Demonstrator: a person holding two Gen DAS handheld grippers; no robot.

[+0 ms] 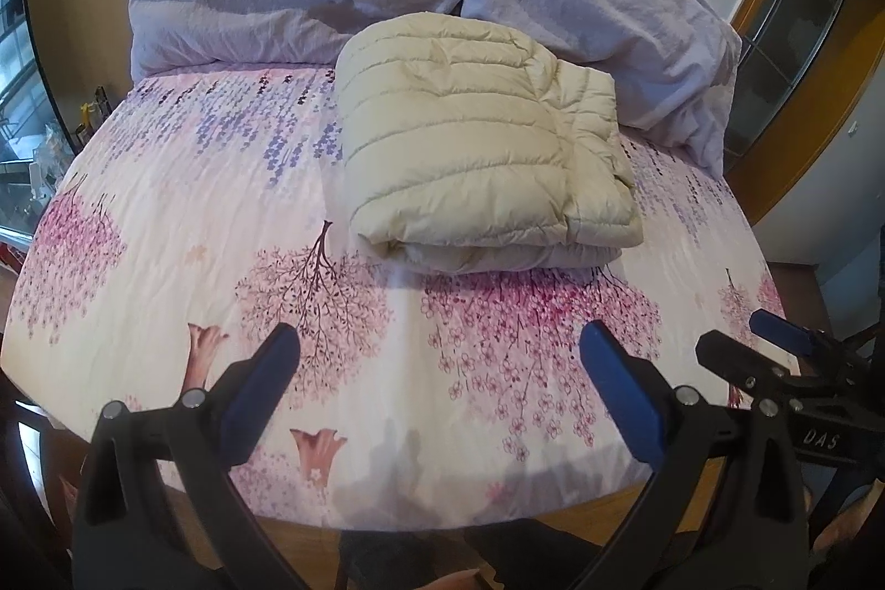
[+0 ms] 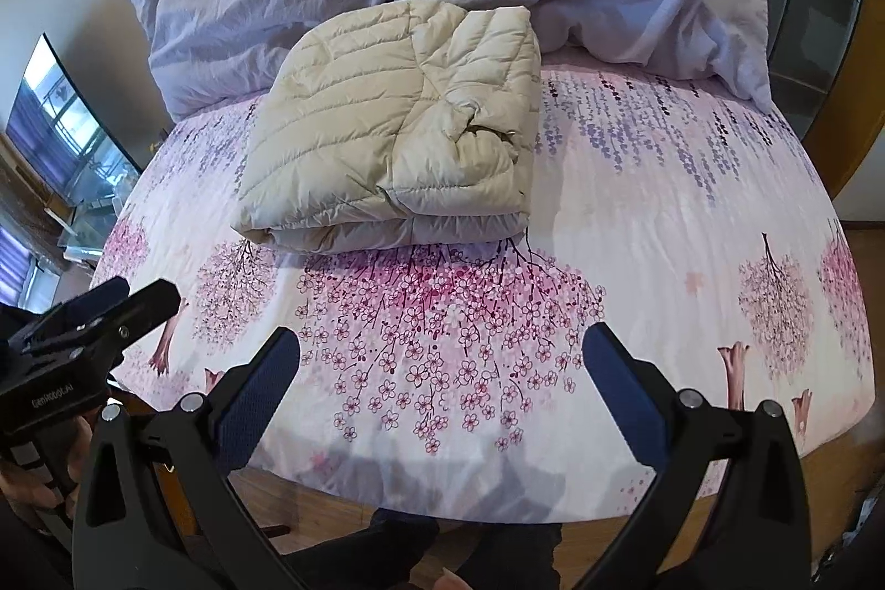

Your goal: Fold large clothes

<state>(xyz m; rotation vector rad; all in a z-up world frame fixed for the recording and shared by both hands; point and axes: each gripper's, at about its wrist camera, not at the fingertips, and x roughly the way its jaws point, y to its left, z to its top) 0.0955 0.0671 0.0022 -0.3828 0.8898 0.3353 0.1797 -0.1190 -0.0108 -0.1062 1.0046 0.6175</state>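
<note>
Judging by the cream jacket [image 1: 481, 142] lying as a tidy folded bundle at twelve o'clock on the bed [image 1: 166, 225], we seem finished, our left gripper [image 1: 440, 369] and right gripper [image 2: 442, 369] wide open, empty.

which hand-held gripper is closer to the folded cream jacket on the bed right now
Neither clearly; they look about level. The left hand-held gripper sits near the bed's foot edge, left of the jacket. The right hand-held gripper is beside it, to the jacket's right. Both are open, well short of it.
</note>
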